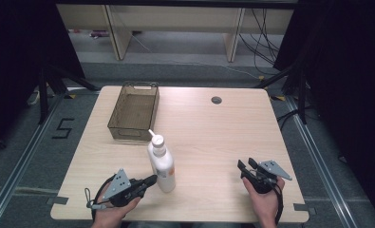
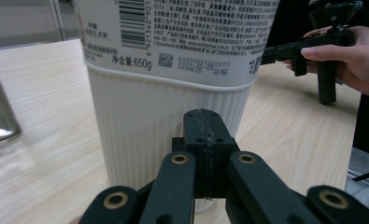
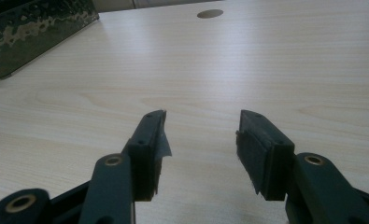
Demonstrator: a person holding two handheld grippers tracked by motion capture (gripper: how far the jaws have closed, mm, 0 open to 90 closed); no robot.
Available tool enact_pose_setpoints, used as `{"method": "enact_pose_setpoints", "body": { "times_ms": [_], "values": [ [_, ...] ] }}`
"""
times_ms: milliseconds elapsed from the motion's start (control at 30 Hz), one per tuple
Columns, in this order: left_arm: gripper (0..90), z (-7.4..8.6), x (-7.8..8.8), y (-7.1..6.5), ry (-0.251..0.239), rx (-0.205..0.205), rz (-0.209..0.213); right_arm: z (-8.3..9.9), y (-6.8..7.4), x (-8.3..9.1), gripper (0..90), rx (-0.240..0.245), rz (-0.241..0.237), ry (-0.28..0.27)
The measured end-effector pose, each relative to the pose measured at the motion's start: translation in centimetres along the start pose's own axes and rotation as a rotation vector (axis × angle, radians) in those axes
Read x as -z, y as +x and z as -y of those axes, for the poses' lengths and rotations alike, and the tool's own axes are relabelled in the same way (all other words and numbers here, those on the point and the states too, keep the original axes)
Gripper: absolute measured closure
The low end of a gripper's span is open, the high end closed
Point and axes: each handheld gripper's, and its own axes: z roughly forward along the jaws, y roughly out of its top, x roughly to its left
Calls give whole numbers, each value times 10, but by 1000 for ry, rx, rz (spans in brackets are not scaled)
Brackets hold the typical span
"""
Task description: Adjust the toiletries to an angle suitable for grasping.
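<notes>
The work looks barely begun. The white pump bottle (image 1: 161, 164) stands on the table (image 1: 209, 137), near the front edge and just in front of the brown see-through basket (image 1: 134, 111), which sits empty toward the back left. Nothing has been lifted or placed: the bottle is on its base and apart from the basket. If the aim is to put the bottle into that basket, which is a guess from how things lie, then the grasp, the lift and the placing are all left to do.

The left hand-held gripper (image 1: 149, 180) lies low just beside the bottle's base, its jaws pressed together with nothing between them. In the left gripper view the closed tip (image 2: 203, 135) sits right up against the ribbed lower wall of the bottle (image 2: 173, 70); whether it actually touches is hard to say from this close angle. To take the bottle, these jaws would first have to open. The right hand-held gripper (image 1: 248, 166) rests well apart at the right side of the table, and in the right gripper view its jaws (image 3: 201, 149) stand apart over bare wood, holding nothing.

The bottle's long axis runs upright, base on the table and pump head on top. The nozzle points toward the back left, roughly at the basket.
</notes>
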Motion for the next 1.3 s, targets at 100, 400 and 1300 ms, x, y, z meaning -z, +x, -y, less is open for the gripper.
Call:
{"method": "enact_pose_setpoints", "body": {
  "times_ms": [100, 400, 1300],
  "values": [
    [898, -3, -8, -3, -7, 5, 17, -1, 0, 2, 521, 2, 3, 19],
    [898, -11, -31, -10, 9, -21, 37, -1, -1, 2, 519, 8, -1, 16],
    [844, -20, -42, -16, -45, -18, -18, 0, 0, 1, 514, -19, -11, 12]
  ]
}}
